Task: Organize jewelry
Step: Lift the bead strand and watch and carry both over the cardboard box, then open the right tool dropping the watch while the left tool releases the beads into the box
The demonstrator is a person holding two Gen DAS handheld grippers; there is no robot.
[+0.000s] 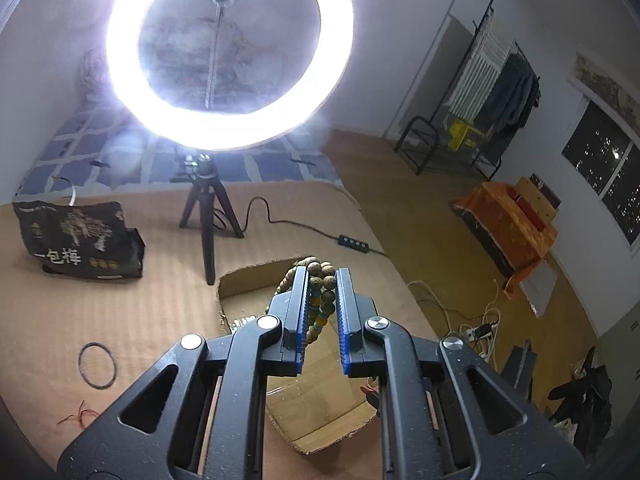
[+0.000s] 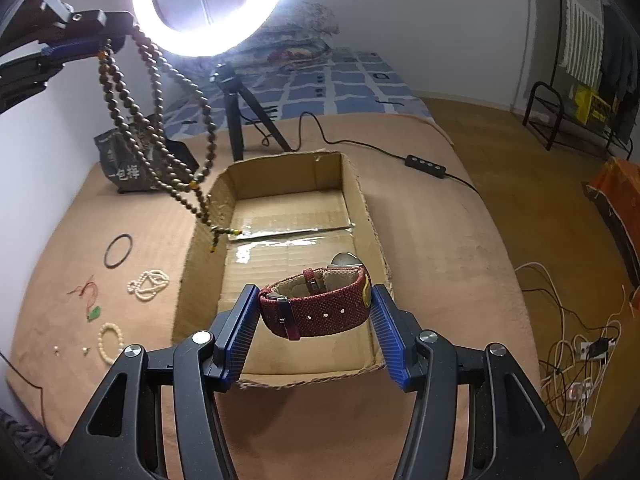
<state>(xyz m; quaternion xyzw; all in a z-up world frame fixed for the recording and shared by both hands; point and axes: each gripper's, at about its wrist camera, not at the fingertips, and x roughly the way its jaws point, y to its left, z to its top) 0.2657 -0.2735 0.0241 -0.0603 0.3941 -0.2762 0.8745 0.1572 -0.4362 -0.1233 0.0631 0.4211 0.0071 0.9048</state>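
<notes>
Behind the left gripper (image 1: 322,300), pinched on a bead necklace (image 2: 160,120), most of the box (image 2: 360,200) is hidden, while the right gripper (image 2: 314,308), tilted down, clamps a red watch (image 2: 320,308).

Left view: box (image 1: 256,280) mostly hidden behind the left gripper (image 1: 322,280); only a rim arc and a bit of floor show. Beads (image 1: 316,280) seen just btwn the fingers, rest of the strand blocked. Ring light (image 1: 230,52) blows out, top cut by the frame edge; stuff inside the ring is hazy. Bag (image 1: 80,240) text only partly legible.

Right view: left gripper (image 2: 86,46) cut off at the left edge, so its jaw gap can't be made out. Watch (image 2: 320,300) face turned away, dial unreadable. Two specks (image 2: 70,349) on the mat too small to ID. Box (image 2: 280,208) near wall partly behind the right gripper (image 2: 316,312).
</notes>
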